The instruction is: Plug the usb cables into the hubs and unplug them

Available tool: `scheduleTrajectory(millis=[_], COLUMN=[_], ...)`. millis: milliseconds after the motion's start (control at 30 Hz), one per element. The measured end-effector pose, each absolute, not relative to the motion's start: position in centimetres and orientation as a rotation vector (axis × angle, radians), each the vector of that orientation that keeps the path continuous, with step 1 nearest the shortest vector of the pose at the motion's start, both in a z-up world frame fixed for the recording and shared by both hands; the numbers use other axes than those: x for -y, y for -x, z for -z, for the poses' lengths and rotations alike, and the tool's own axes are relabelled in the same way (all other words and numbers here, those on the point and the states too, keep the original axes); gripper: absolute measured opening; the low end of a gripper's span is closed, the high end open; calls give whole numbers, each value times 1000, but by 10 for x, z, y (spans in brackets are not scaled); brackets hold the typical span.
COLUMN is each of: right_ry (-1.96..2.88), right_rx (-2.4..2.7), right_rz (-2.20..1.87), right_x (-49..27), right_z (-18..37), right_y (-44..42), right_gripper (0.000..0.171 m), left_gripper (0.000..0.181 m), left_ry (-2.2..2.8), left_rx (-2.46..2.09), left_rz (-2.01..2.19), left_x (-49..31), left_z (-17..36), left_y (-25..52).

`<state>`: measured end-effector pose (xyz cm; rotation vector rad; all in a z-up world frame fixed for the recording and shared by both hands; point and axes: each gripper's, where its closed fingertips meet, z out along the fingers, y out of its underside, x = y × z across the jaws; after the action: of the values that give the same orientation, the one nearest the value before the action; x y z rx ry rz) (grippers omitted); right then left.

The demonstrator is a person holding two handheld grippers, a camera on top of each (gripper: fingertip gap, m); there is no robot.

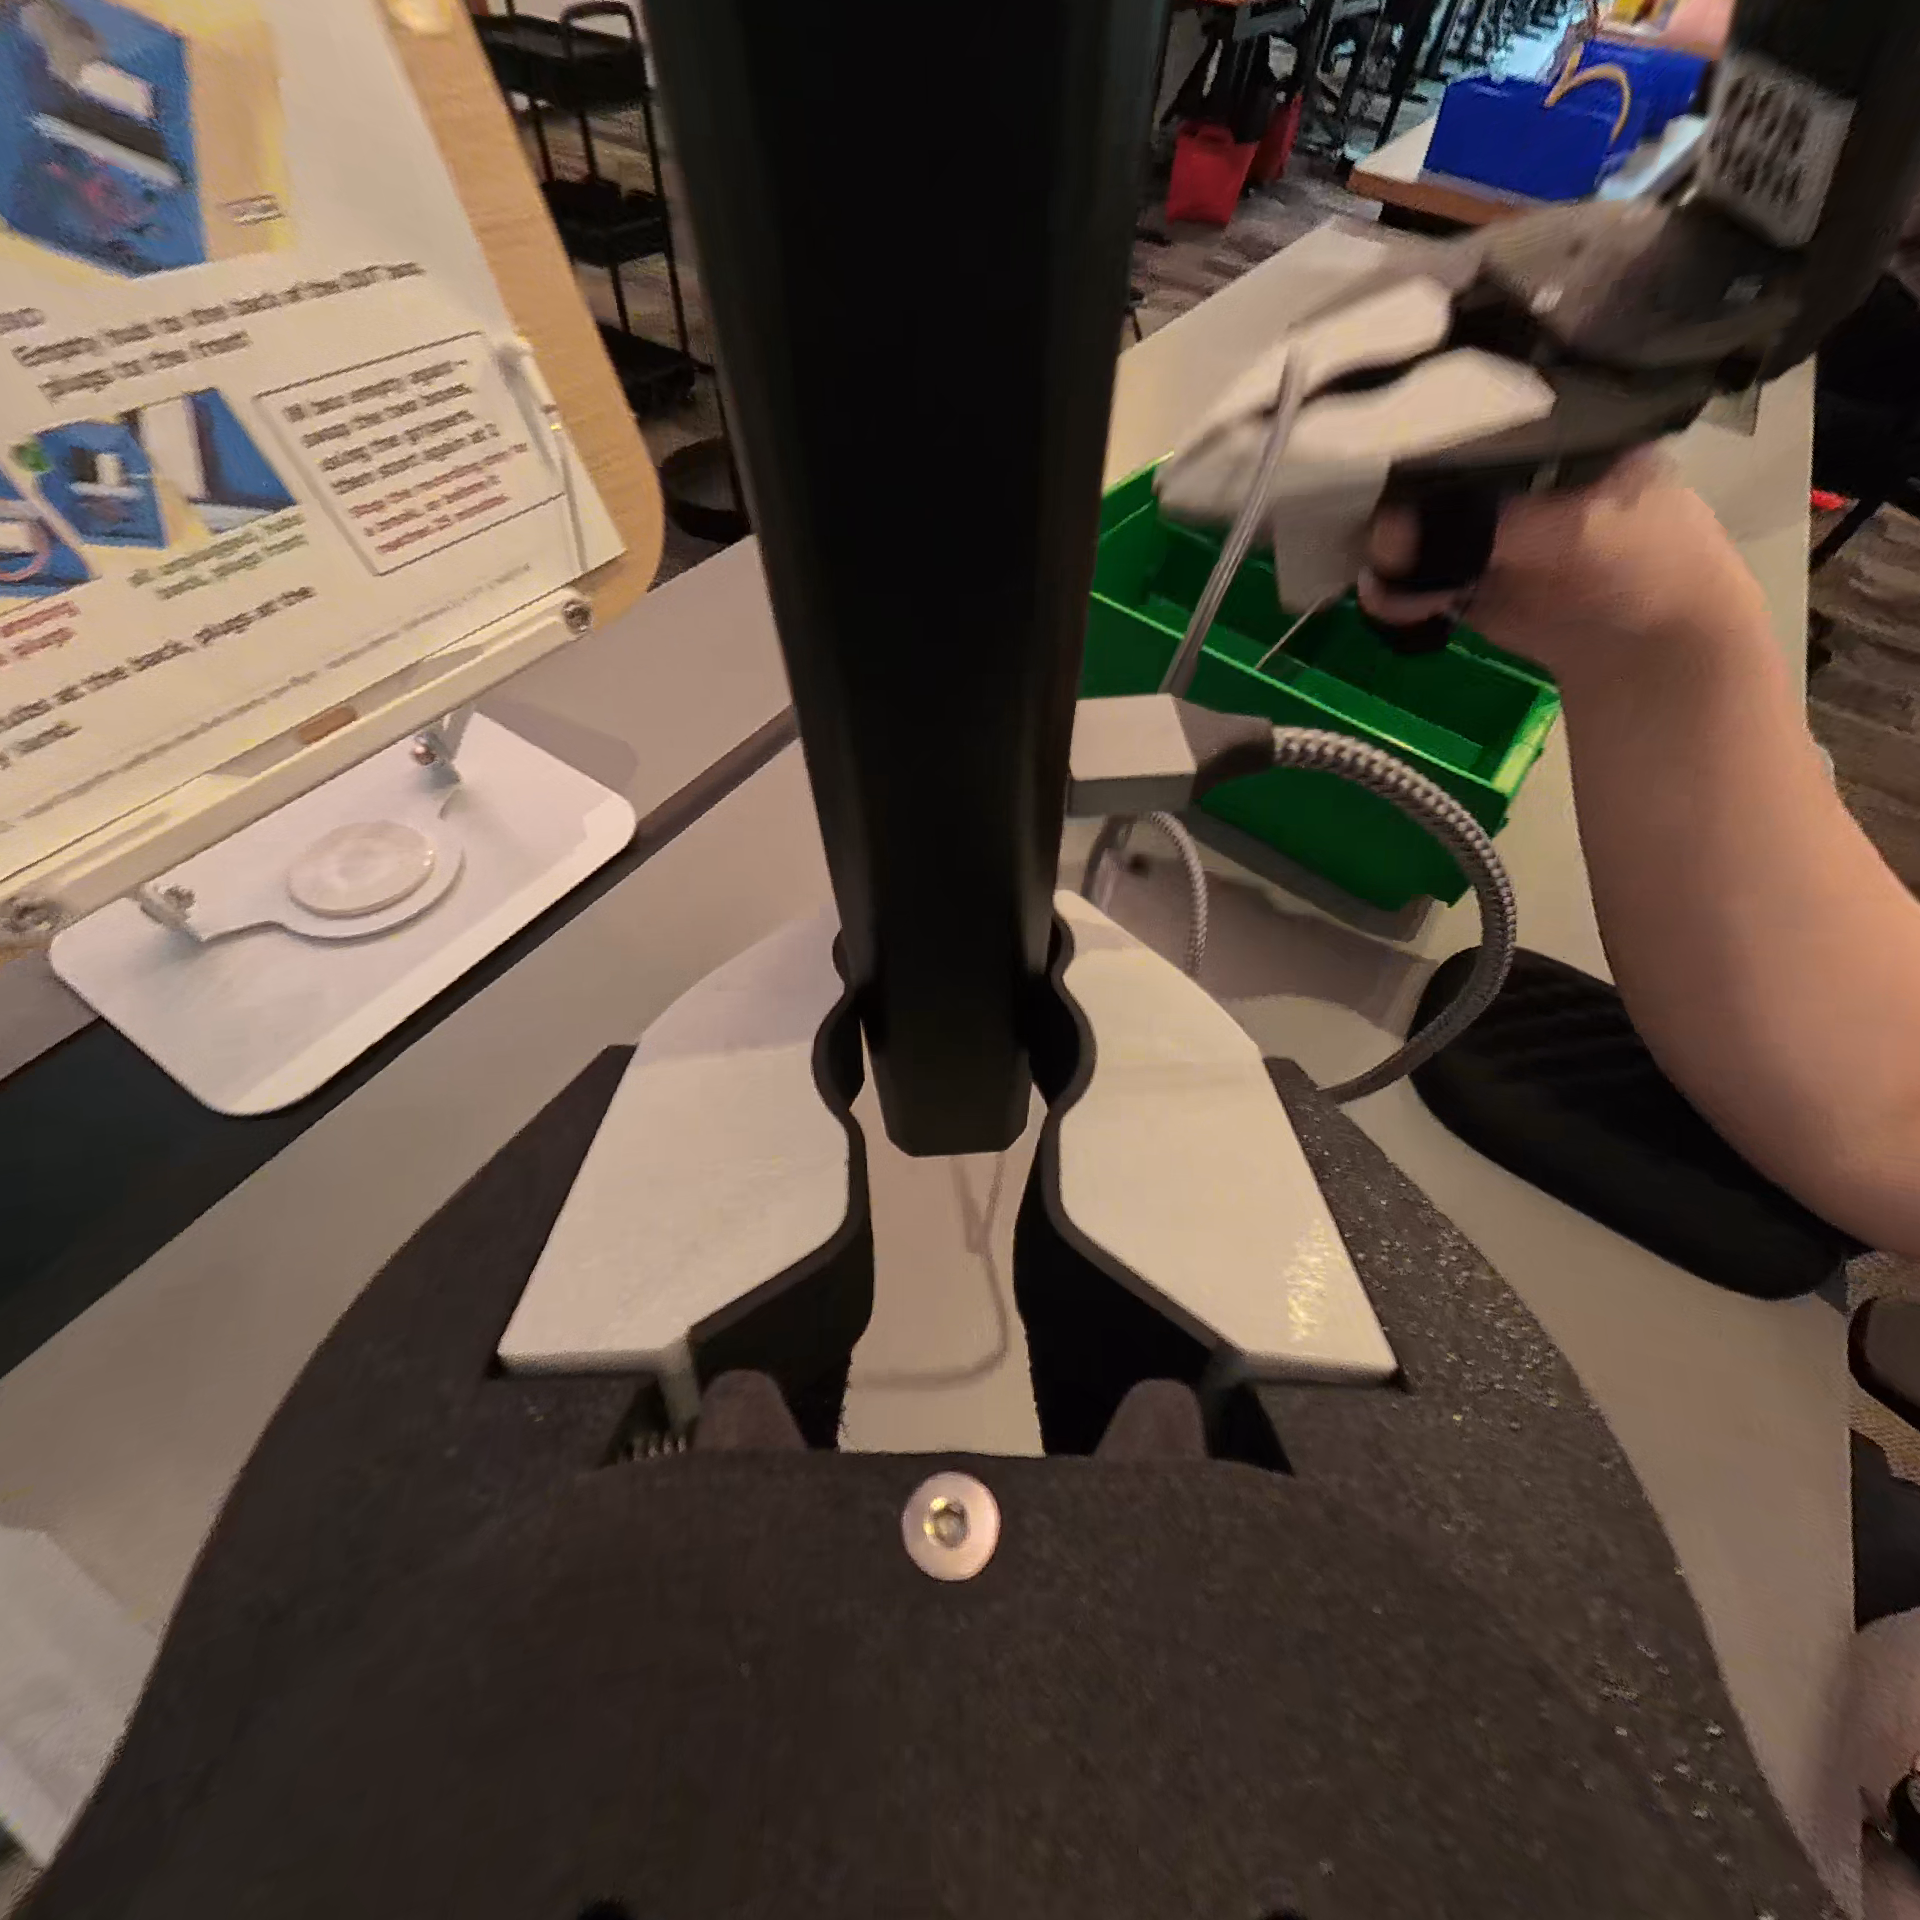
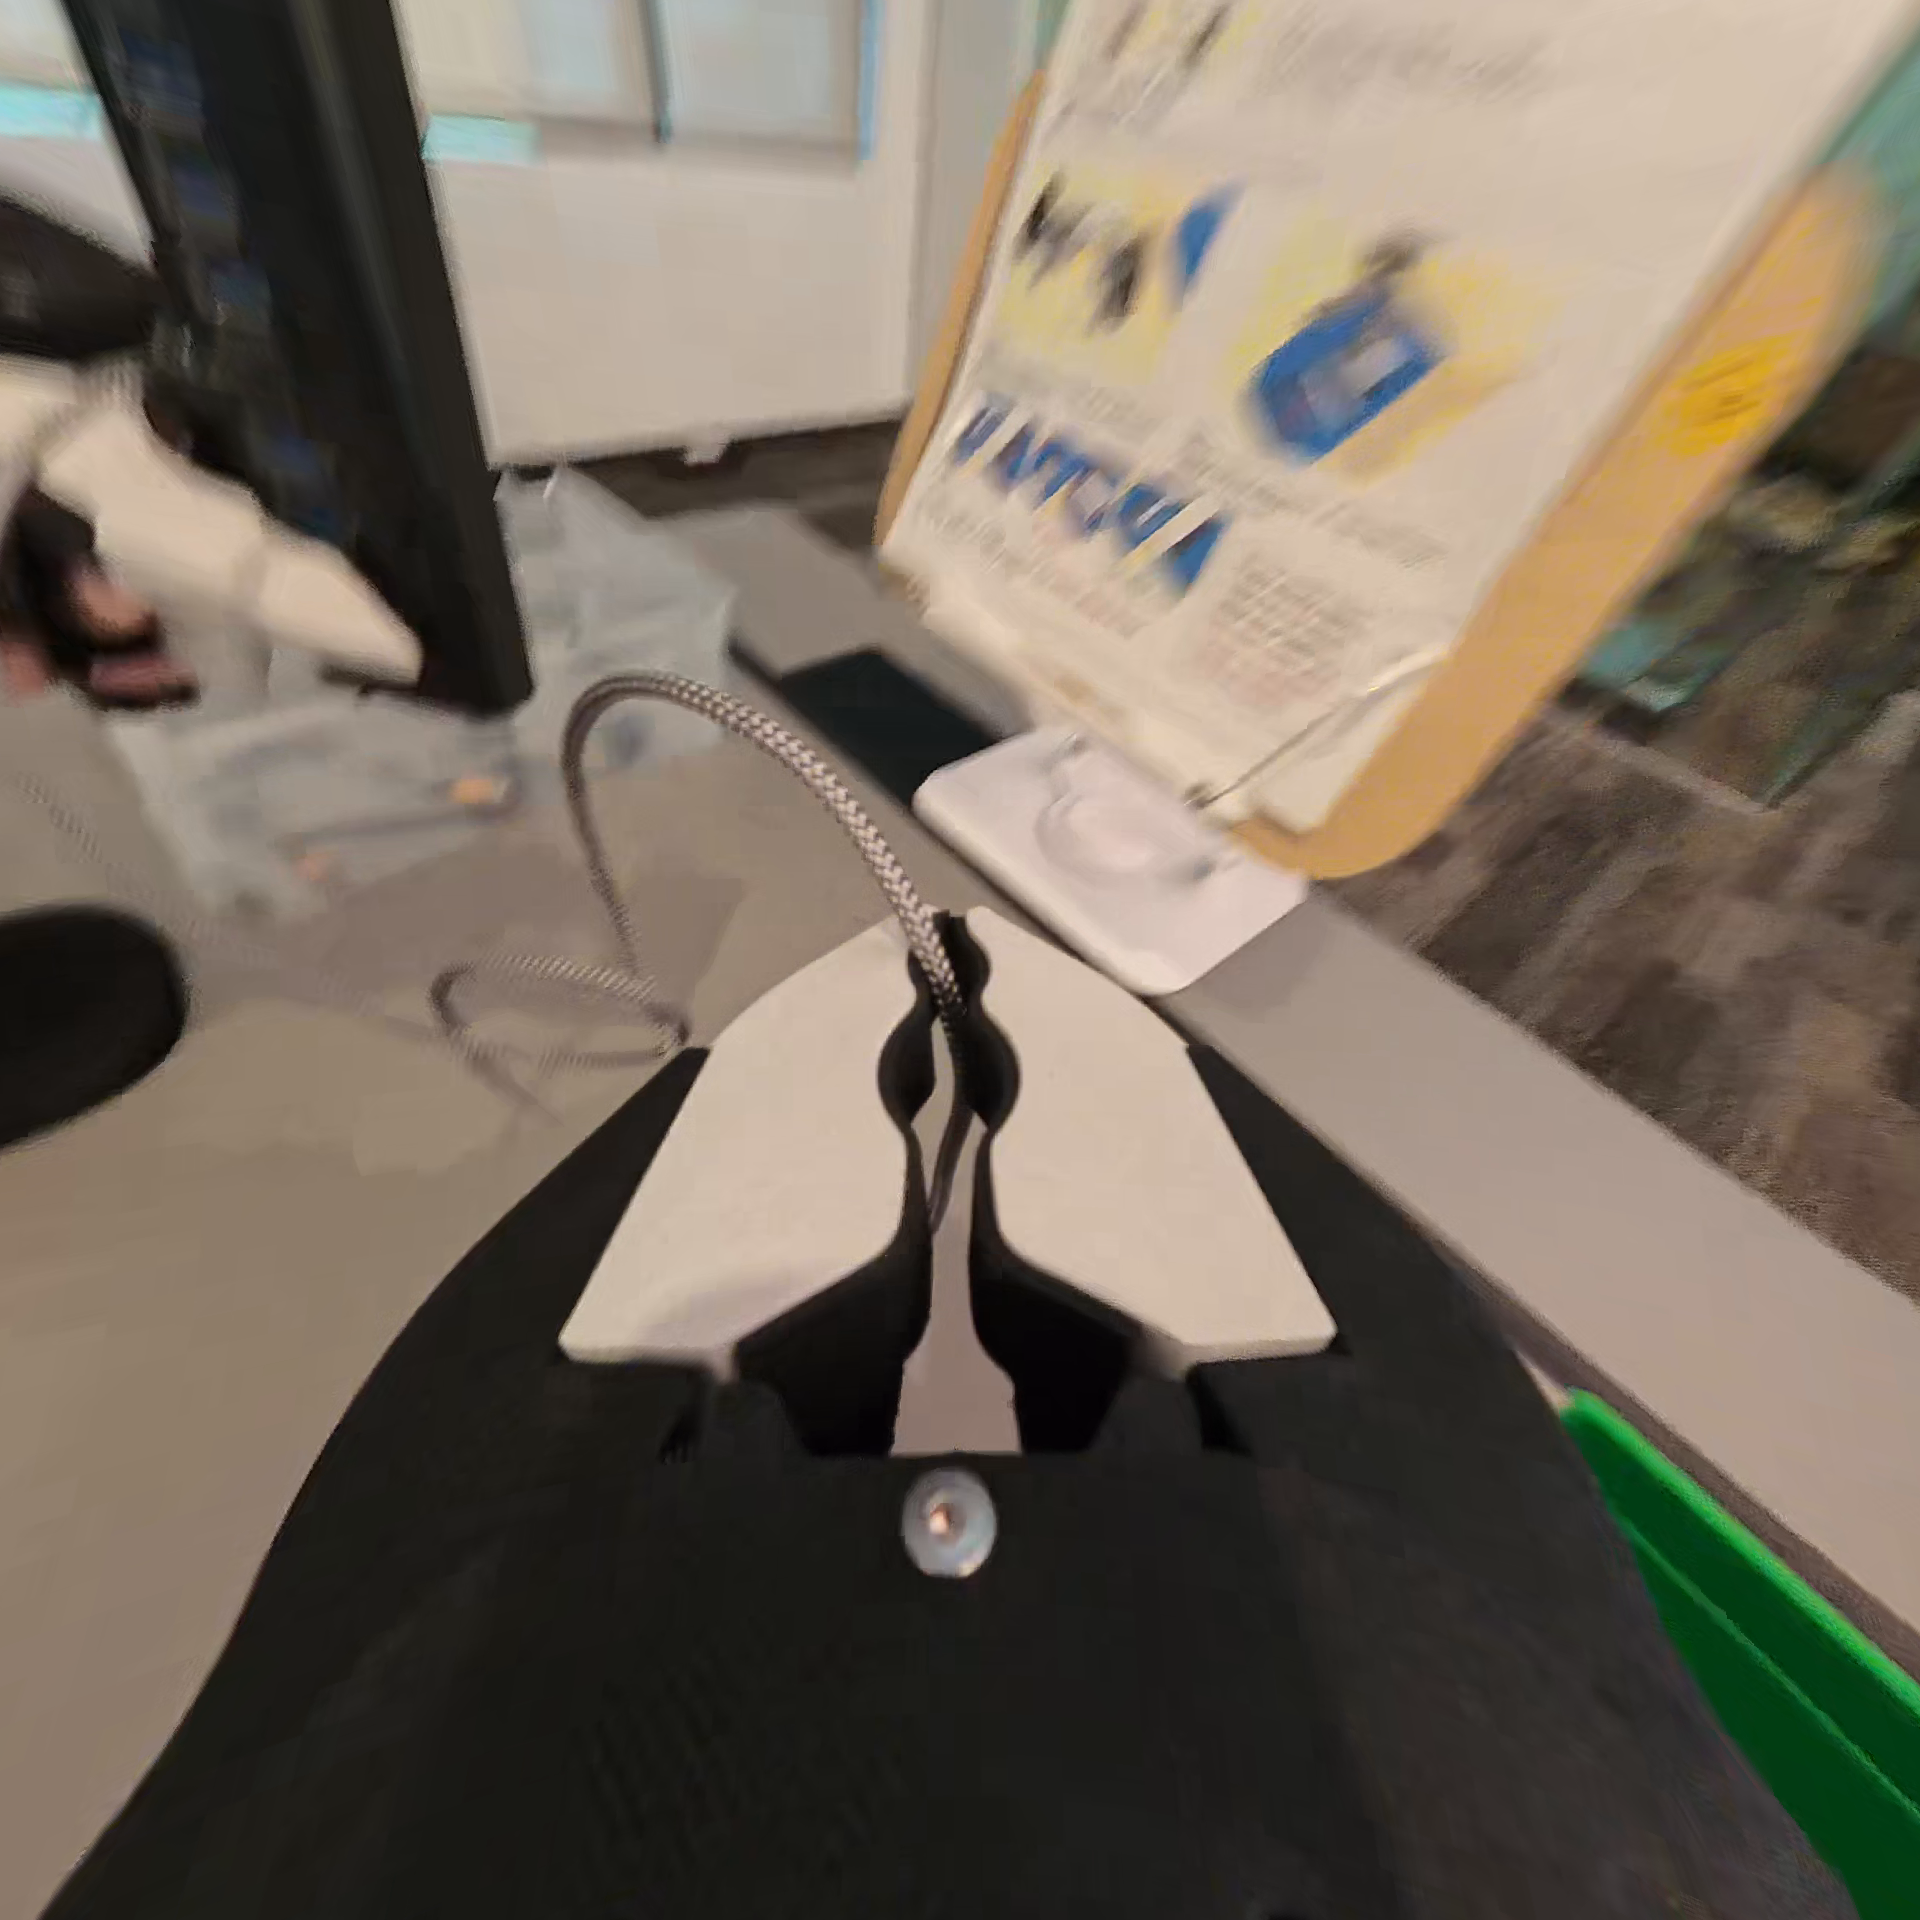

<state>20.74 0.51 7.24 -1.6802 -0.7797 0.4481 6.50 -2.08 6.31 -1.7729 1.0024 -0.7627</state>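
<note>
My left gripper [image 1: 951,987] is shut on a long black hub [image 1: 914,520], held upright through the middle of the left wrist view. A grey plug block [image 1: 1132,753] with a braided grey cable [image 1: 1455,821] sits against the hub's right side; I cannot tell if it is plugged in. My right gripper [image 1: 1247,468], held by a hand, is above that block. In the right wrist view my right gripper [image 2: 956,935] is shut on the braided cable [image 2: 790,748], which arches left and coils on the table. The hub [image 2: 312,312] stands far left.
A green bin [image 1: 1351,790] sits behind the plug and also shows in the right wrist view [image 2: 1766,1610]. An instruction board [image 1: 260,416] on a white stand base [image 1: 343,914] is at the left. A black round pad [image 1: 1590,1122] lies under the person's forearm. The gap from one gripper's tips to the other's is roughly 15 centimeters.
</note>
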Motion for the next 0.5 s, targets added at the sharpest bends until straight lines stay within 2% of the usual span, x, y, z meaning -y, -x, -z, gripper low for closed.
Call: scheduleTrajectory(millis=[33,100,200,367,500], right_ry=[1615,1513,1447,1572,1523], right_rx=[695,529,332,46,-100], right_rz=[-426,-341,-157,81,113], right_x=[-7,-7,-3,-8,-9], right_z=[-90,-118,-130,-83,-71], right_y=[-228,-276,-356,-473,-511], right_gripper=[0,0,1,0,0], left_gripper=[28,28,28,28,28], left_ry=[1770,1759,1730,1724,1681], left_rx=[-1020,-1063,-1144,-1291,-1346], left_rz=[753,767,789,675,634], left_x=[22,21,9,-28,-48], left_z=[-65,-75,-104,-131,-145], left_y=[-74,-100,-156,-267,-341])
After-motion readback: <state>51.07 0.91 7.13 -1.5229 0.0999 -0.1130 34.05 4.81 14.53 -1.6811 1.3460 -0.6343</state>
